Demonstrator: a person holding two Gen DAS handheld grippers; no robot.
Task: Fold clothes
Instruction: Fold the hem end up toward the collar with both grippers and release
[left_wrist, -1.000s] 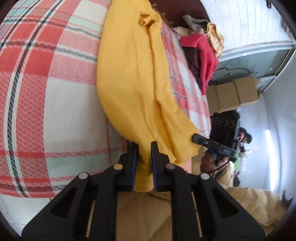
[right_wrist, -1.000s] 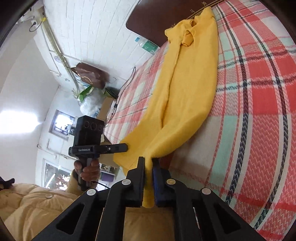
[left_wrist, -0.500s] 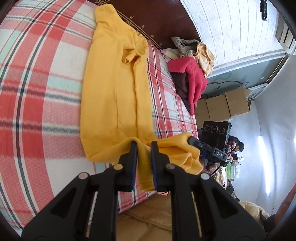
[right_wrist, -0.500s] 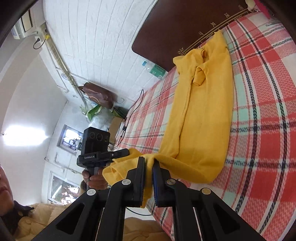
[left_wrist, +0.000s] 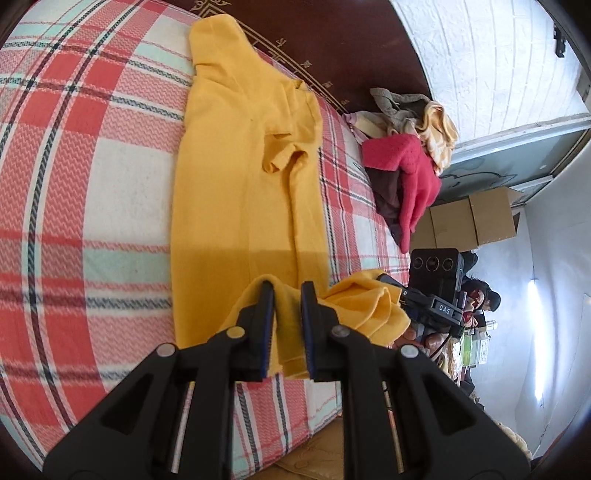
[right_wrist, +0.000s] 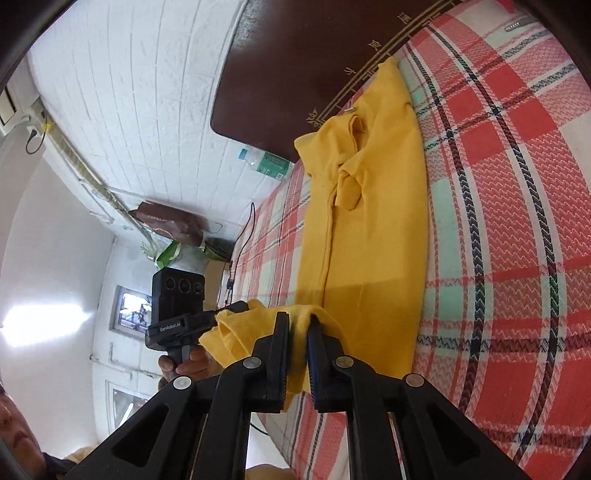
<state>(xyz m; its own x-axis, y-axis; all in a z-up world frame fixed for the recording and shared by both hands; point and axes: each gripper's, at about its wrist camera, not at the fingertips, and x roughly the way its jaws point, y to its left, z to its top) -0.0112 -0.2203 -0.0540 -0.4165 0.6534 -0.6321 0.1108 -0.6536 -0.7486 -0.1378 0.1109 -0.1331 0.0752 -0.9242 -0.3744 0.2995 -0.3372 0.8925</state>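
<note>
A yellow shirt (left_wrist: 236, 177) lies lengthwise on the red plaid bed (left_wrist: 74, 184), collar toward the dark headboard. My left gripper (left_wrist: 287, 291) is shut on the shirt's bottom hem and holds it lifted over the shirt's lower part. My right gripper (right_wrist: 298, 320) is shut on the other hem corner of the yellow shirt (right_wrist: 369, 221), also raised above the bed (right_wrist: 517, 221). The hem bunches between the two grippers. Each gripper shows in the other's view: the right one (left_wrist: 395, 290) and the left one (right_wrist: 221, 314).
A pile of clothes with a red sweater (left_wrist: 410, 173) sits on the bed by the headboard (left_wrist: 332, 44). Cardboard boxes (left_wrist: 472, 218) stand beyond the bed. A water bottle (right_wrist: 264, 162) and a cable (right_wrist: 243, 236) are at the other side.
Both grippers have carried the hem up from the bed's near edge and forward over the shirt toward the headboard. The lower part now doubles over.
</note>
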